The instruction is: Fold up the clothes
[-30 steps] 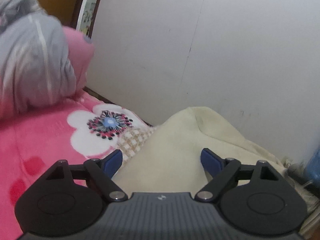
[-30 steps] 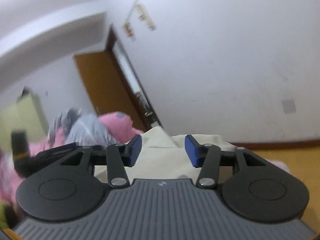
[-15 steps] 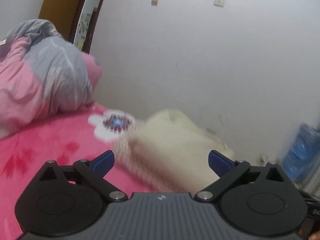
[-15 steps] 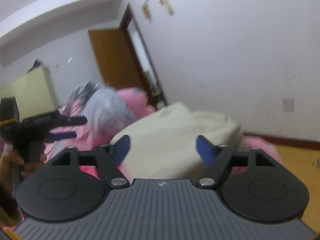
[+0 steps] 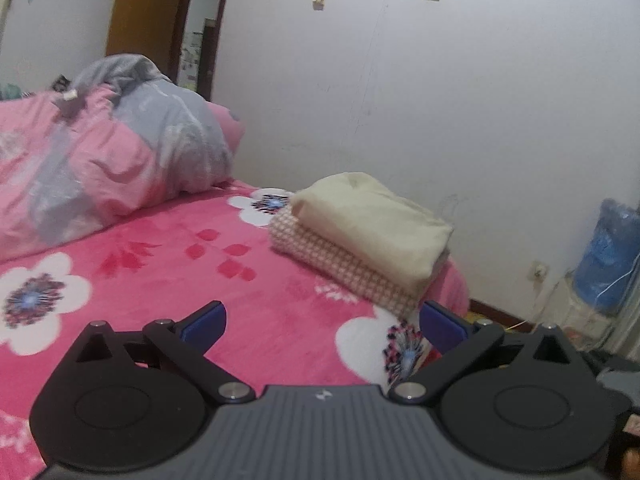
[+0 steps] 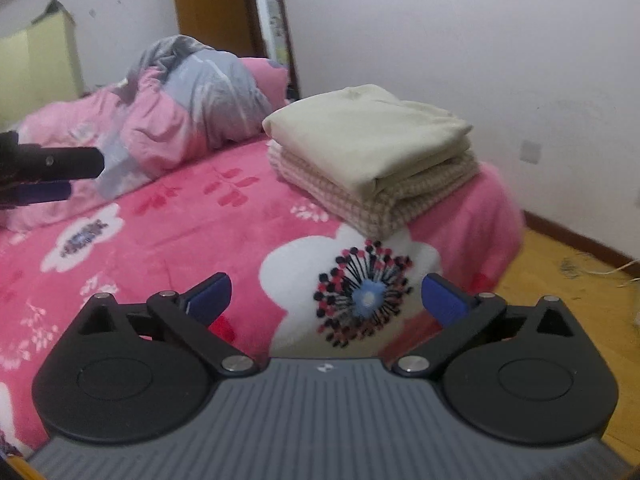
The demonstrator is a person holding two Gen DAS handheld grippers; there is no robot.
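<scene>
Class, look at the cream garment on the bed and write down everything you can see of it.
The cream garment is plain, soft-looking cloth, folded into a thick, roughly rectangular bundle with layered edges at its near corner. It lies flat on a folded checked pink-and-white cloth, forming a neat stack near the corner of the bed with the pink flowered blanket, close to the white wall. Nothing else touches it; both hand-held grippers are open and clear of it.
</scene>
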